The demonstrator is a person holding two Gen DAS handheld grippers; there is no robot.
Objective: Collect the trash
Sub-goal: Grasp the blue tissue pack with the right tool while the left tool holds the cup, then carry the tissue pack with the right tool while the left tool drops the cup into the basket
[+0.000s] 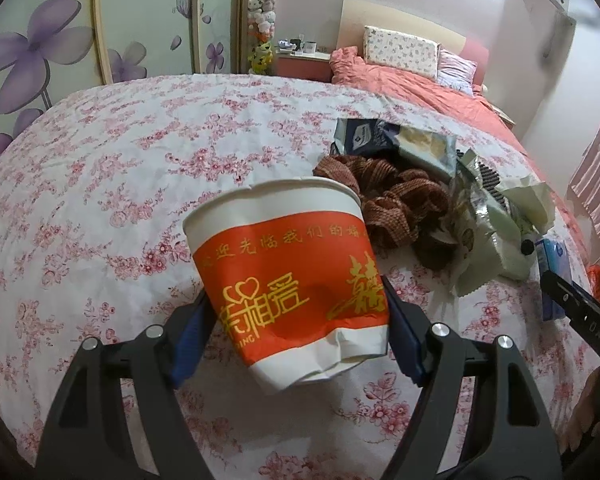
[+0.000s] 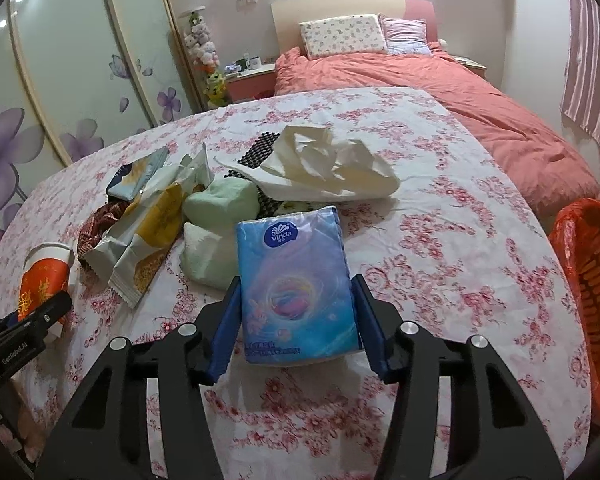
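It was a home bedroom: a made bed with pillows lay at upper right, a flowered wardrobe stood at left.

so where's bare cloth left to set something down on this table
Bare floral tablecloth lies left of the paper cup, and right of the tissue pack toward the orange basket. Between them it is crowded: wrappers, crumpled tissue, brown scrunchie.

**Tissue pack between the right gripper's pads**

The right gripper has a blue tissue pack between its blue pads, both touching the pack's sides. Ahead lies crumpled white paper; ahead-left, green wrappers and snack packets. Far left, the left gripper is at a red paper cup. An orange basket sits right.
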